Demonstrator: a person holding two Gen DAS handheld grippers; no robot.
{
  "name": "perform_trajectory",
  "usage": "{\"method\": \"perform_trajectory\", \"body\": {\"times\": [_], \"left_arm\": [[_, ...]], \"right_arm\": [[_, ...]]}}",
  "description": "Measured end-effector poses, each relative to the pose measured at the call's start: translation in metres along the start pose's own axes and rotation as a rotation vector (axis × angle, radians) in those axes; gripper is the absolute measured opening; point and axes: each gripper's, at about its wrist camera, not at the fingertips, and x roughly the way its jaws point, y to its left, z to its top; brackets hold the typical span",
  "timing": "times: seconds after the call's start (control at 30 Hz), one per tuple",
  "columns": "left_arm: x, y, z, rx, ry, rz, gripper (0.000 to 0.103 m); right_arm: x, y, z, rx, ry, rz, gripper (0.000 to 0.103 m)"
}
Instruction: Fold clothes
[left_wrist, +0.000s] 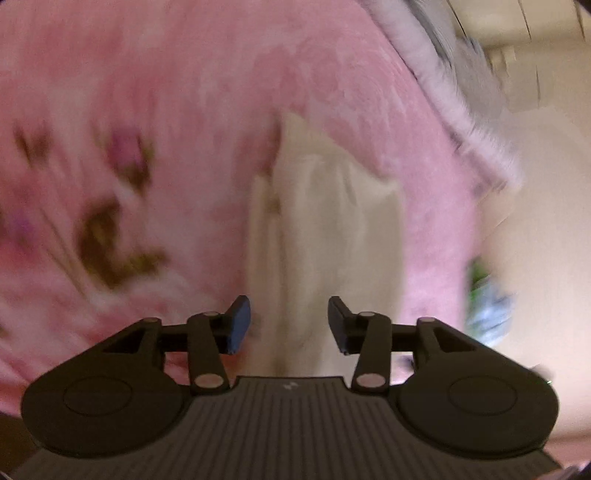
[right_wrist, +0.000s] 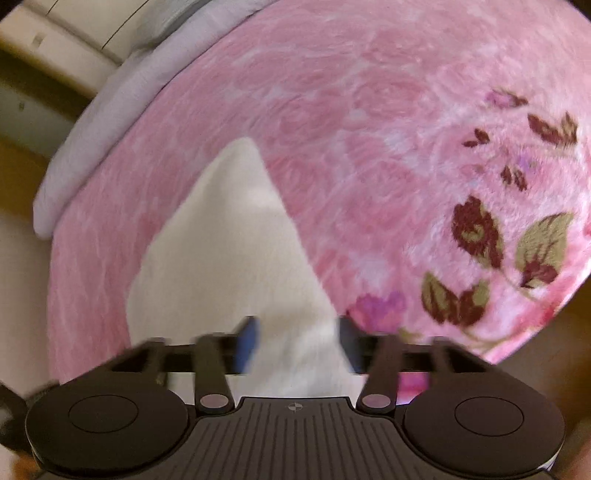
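A cream-white garment (left_wrist: 325, 229) lies on a pink floral blanket (left_wrist: 166, 92). In the left wrist view it runs from the middle of the frame down between my left gripper's fingers; the left gripper (left_wrist: 289, 325) is open just above it. In the right wrist view the same white garment (right_wrist: 229, 251) shows as a triangular piece pointing away. My right gripper (right_wrist: 299, 341) is open with the cloth's near end between its jaws. Both views are blurred by motion.
The pink blanket (right_wrist: 369, 110) covers a bed with a pale lilac sheet edge (right_wrist: 110, 99) at its border. Beyond the bed edge are a beige floor (left_wrist: 546, 206) and white furniture (right_wrist: 74, 22). A small blue-green object (left_wrist: 487, 302) lies on the floor.
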Motion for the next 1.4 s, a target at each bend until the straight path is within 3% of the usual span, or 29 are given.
{"method": "perform_trajectory", "body": {"times": [0.07,0.23,0.57,0.87,1.0,1.07,1.13,1.2,1.4], "left_arm": [[0.007,0.011,-0.001,-0.093,-0.007,-0.069,0.042],[0.028,0.017,0.002,-0.064,-0.042,-0.014,0.044],[0.059,0.039,0.003,-0.106,-0.054,-0.111,0.053],[0.071,0.034,0.006,-0.105,-0.079,-0.108,0.055],[0.078,0.027,0.007,-0.103,-0.095,-0.119,0.045],[0.079,0.026,0.005,-0.101,-0.106,-0.123,0.039],[0.076,0.017,0.005,-0.069,-0.116,-0.116,0.034],[0.071,0.010,0.005,-0.042,-0.122,-0.120,0.030],[0.040,-0.008,0.024,0.025,-0.158,-0.196,0.027]], "right_arm": [[0.010,-0.006,0.015,0.035,0.027,0.044,0.062],[0.027,-0.011,0.047,-0.003,0.099,0.121,0.064],[0.070,-0.035,0.062,-0.053,0.238,0.236,0.064],[0.096,-0.059,0.074,0.008,0.343,0.396,0.068],[0.107,-0.051,0.076,0.006,0.373,0.425,0.068],[0.109,-0.044,0.076,-0.008,0.372,0.417,0.064],[0.111,-0.038,0.075,-0.021,0.370,0.409,0.051],[0.112,-0.031,0.074,-0.035,0.368,0.401,0.046],[0.093,-0.003,0.070,-0.032,0.336,0.395,0.039]]}}
